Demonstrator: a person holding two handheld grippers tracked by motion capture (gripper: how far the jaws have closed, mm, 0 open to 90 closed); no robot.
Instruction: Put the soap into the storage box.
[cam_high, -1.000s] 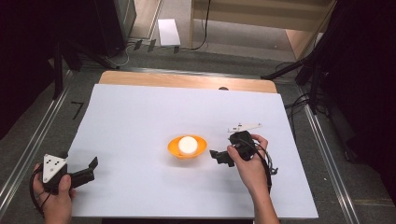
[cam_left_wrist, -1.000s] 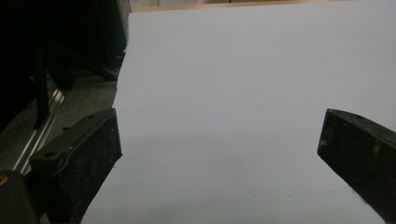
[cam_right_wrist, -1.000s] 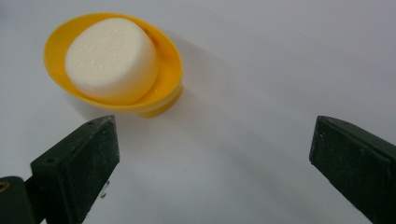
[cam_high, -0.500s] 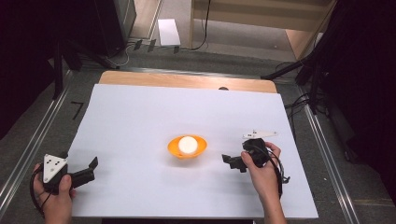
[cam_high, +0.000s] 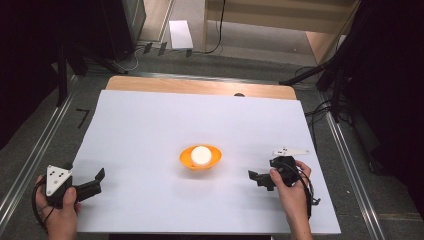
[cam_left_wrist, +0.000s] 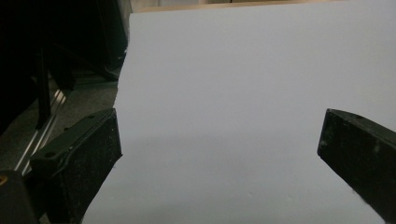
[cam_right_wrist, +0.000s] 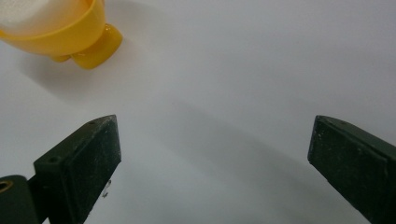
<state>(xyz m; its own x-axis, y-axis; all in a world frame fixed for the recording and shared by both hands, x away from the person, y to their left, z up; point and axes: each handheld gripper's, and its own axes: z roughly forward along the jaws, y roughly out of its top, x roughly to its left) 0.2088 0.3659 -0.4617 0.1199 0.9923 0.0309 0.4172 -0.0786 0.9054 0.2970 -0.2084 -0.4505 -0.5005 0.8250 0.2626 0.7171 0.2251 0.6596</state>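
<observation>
An orange bowl (cam_high: 212, 159) stands near the middle of the white sheet (cam_high: 200, 115), with a round white thing (cam_high: 200, 154) inside it. My right gripper (cam_high: 256, 177) lies low over the sheet to the right of the bowl, jaws pointing left toward it, open and empty. In the right gripper view (cam_right_wrist: 215, 135) the bowl (cam_right_wrist: 60, 32) sits at the upper left, well beyond the jaws. My left gripper (cam_high: 99, 180) rests at the sheet's near left corner, open, with bare sheet between its jaws (cam_left_wrist: 219, 126).
The sheet covers a wooden table whose far edge (cam_high: 200, 86) shows. Metal rails (cam_high: 30, 165) run along both sides on the dark floor. A white box (cam_high: 180, 34) and cables lie on the floor beyond the table.
My right hand has drawn back from the bowl, moving right and toward the near edge. The left hand and the bowl have stayed where they were.
</observation>
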